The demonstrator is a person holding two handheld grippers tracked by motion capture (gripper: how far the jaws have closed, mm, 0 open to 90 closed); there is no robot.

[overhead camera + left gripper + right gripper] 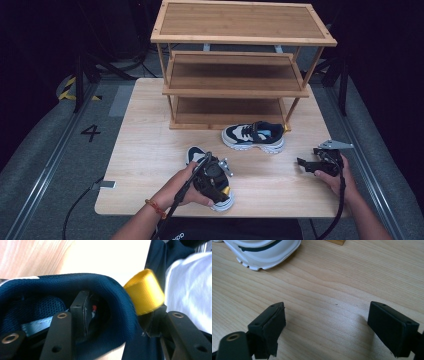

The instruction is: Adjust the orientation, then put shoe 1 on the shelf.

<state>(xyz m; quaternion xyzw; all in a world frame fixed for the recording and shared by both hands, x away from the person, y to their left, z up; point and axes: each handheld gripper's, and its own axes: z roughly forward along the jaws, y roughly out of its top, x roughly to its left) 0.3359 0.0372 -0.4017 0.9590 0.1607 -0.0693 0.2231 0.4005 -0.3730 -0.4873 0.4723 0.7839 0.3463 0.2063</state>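
Observation:
A navy and white sneaker (196,154) lies near the table's front edge, heel toward me. My left gripper (218,192) straddles its heel. In the left gripper view one pad sits inside the padded navy collar (117,297), and the other is outside by the yellow pull loop (145,291). A dark gap shows between the inner pad and the collar, so the left gripper (117,320) is open around it. The matching sneaker (253,136) stands upright in front of the rack. My right gripper (303,165) (327,325) hovers open over bare wood at the right, and that sneaker's white sole (262,252) lies ahead of it.
A three-tier wooden shoe rack (240,65) stands at the back of the light wooden table (145,150), and one rack foot (335,242) shows at the top of the right gripper view. Cables trail off the front edge. The person's clothing (190,290) is close behind the near shoe.

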